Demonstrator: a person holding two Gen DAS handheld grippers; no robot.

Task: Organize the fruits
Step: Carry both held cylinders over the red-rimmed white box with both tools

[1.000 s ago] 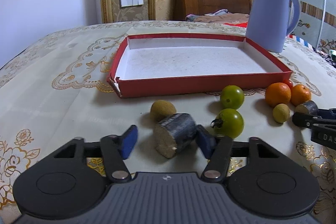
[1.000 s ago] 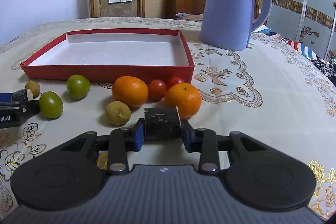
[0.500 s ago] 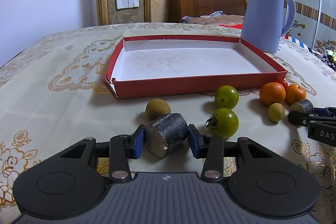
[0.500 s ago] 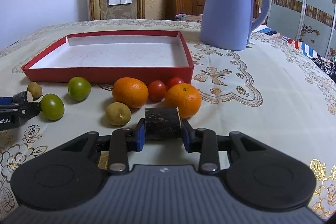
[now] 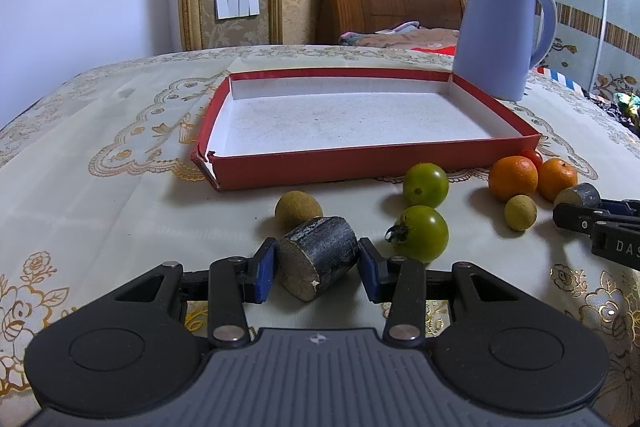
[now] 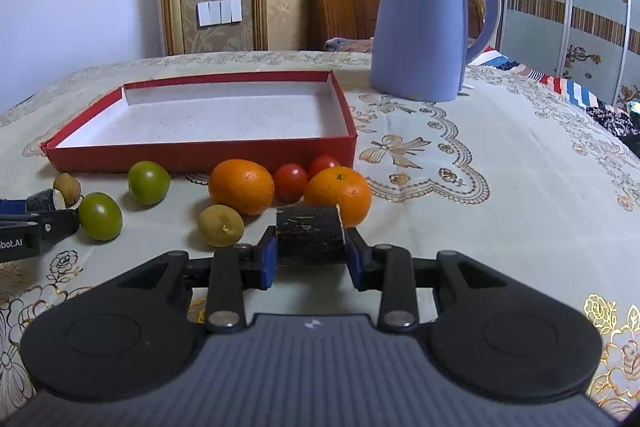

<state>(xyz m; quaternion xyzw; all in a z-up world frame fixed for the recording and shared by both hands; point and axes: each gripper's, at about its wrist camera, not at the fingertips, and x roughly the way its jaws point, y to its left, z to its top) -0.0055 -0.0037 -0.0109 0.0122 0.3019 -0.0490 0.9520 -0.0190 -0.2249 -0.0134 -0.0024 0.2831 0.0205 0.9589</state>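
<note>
Dark cane chunk (image 5: 318,256) pinched in left hand-held gripper (image 5: 318,265); second chunk (image 6: 310,233) pinched in right hand-held gripper (image 6: 311,259).

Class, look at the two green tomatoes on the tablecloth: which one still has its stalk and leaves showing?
The green tomato nearer the left gripper, beside the held dark stub: dried leaves curl from its left side. The farther green tomato, closer to the red box, shows none.
</note>
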